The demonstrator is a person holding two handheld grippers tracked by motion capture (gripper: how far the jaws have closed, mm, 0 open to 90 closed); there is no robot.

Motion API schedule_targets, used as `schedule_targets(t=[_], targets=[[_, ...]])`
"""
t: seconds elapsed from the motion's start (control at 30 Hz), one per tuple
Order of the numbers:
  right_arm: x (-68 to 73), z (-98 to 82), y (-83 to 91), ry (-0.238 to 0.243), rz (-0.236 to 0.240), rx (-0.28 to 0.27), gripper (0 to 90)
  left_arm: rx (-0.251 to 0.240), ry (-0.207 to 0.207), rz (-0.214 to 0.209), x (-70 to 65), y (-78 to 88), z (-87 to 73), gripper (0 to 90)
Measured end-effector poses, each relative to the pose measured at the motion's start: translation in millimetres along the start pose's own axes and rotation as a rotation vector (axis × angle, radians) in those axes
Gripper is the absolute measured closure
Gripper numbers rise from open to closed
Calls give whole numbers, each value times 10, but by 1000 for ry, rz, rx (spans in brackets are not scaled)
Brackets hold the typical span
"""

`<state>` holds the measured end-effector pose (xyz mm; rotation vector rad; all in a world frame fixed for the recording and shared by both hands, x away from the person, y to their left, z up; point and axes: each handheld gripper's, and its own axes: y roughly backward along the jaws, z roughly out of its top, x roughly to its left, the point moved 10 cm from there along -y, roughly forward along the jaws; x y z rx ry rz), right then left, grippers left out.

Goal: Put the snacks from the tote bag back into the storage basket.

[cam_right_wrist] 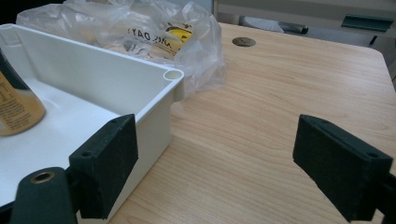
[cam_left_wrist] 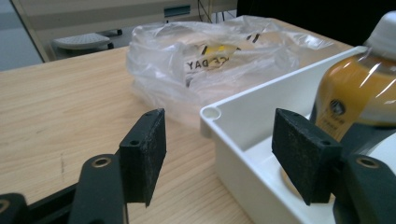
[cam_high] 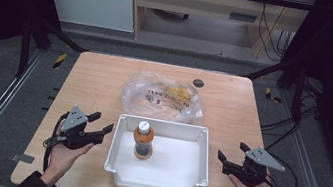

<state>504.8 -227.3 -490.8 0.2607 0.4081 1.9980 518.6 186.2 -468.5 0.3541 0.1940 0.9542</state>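
Left gripper (cam_high: 99,122), jaws open and empty, sits just left of the bin (cam_high: 155,183); the bottle (cam_high: 143,140) stands upright inside. Better lift clear of the wall. Right gripper (cam_high: 232,153) waits beside the bin, jaws open.

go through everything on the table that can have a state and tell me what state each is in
Bottle: upright in bin, capped.
Bin: upright, holds the bottle.
Bag: crumpled, behind bin.
Left gripper: open, empty.
Right gripper: open, empty.
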Motion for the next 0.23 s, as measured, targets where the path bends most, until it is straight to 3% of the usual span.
schedule_targets(t=[0.23], targets=[[-7, -7, 1, 3, -3, 3, 146, 29, 12, 33, 145, 8, -159, 352]])
